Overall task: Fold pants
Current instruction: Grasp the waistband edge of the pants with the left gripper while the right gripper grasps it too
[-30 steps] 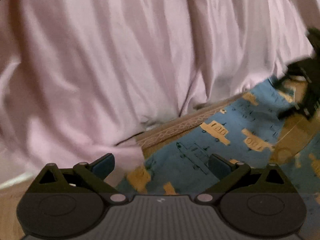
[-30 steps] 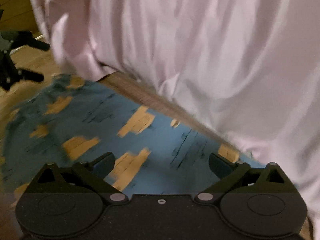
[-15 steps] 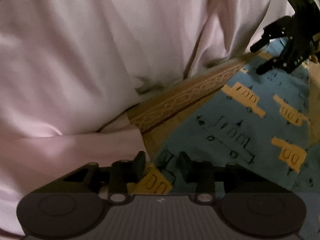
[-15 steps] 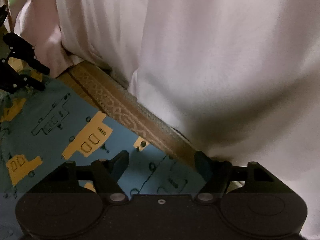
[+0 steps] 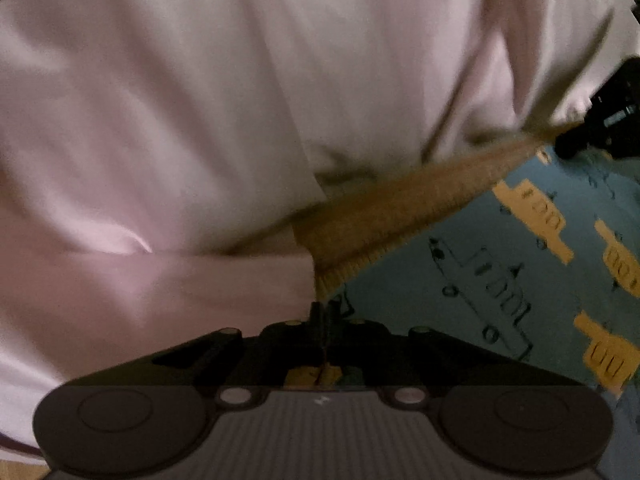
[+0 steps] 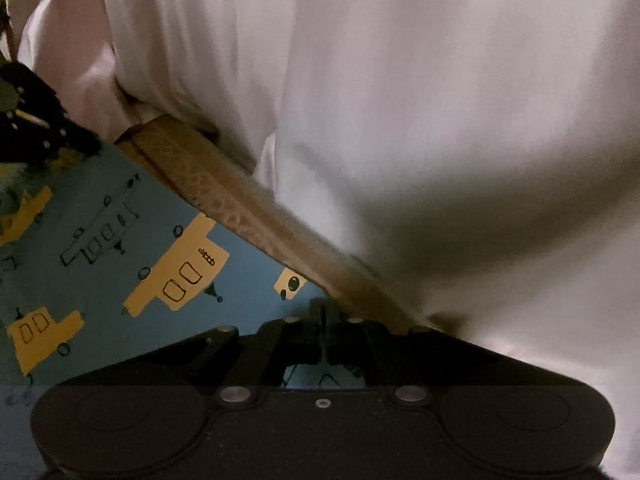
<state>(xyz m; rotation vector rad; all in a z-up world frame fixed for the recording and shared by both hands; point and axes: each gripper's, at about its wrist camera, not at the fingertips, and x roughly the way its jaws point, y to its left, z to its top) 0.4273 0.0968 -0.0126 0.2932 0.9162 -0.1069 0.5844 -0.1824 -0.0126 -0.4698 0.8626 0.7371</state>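
Note:
The pants are blue cloth printed with yellow trucks, with a tan patterned band running along their edge. In the left wrist view my left gripper is shut at the corner where band and blue cloth meet, with cloth pinched between its fingers. The right wrist view shows the pants at lower left and the band running diagonally. My right gripper is shut on the blue cloth just beside the band. Each view catches the other gripper at its far edge, dark and blurred.
Pale pink sheet-like fabric hangs in folds behind the pants and fills most of both views. It lies right against the tan band. The right gripper and the left gripper sit at opposite ends of the band.
Both grippers moved in to the pants' banded edge and went from open to shut on the cloth. The pink fabric now looms closer in both views.

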